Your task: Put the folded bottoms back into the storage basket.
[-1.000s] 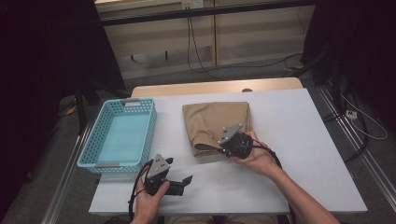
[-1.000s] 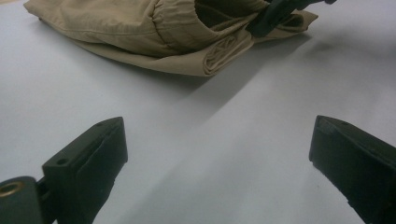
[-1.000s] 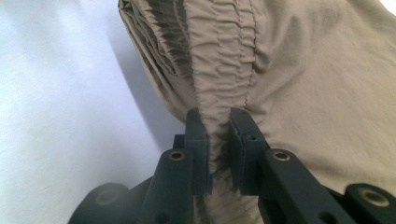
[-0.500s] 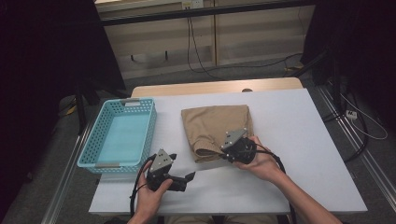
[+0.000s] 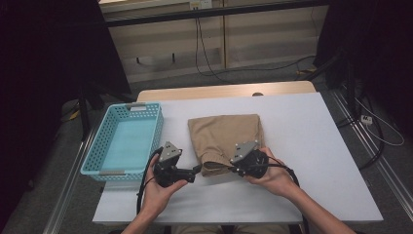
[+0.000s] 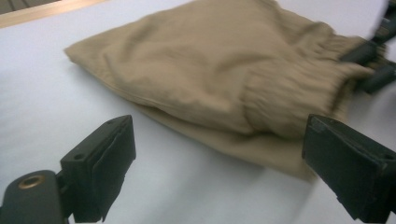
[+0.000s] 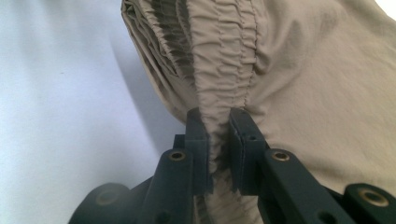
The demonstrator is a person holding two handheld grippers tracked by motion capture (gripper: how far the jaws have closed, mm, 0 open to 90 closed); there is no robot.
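**Ana:** Right gripper (image 7: pixel 218 135) first, and its jaws are pinched tight on the gathered elastic waistband of the tan shorts (image 5: pixel 225 137). You can see the ruched cloth squeezed between the two black pads in the right gripper view.

**Ben:** And the left gripper (image 6: pixel 219 154)? Jaws spread wide, nothing between them. It sits just beside the near left corner of the folded shorts, pointed at the cloth.

**Ana:** From the high view, the shorts lie folded in the middle of the white table (image 5: pixel 311 146), near edge toward the person. Blue basket (image 5: pixel 157 127) stands to the left, close to the table's left edge, with nothing in it that I can see.

**Ben:** So where does that put us? I'd say one corner is secured and the other grip is yet to be made.

**Ana:** Agreed. My read is the left needs to close on the waistband side nearest it before anything gets lifted.

**Ben:** And if the basket is the destination, which looks likely, the whole carry is still ahead. Early stage, I'd judge.
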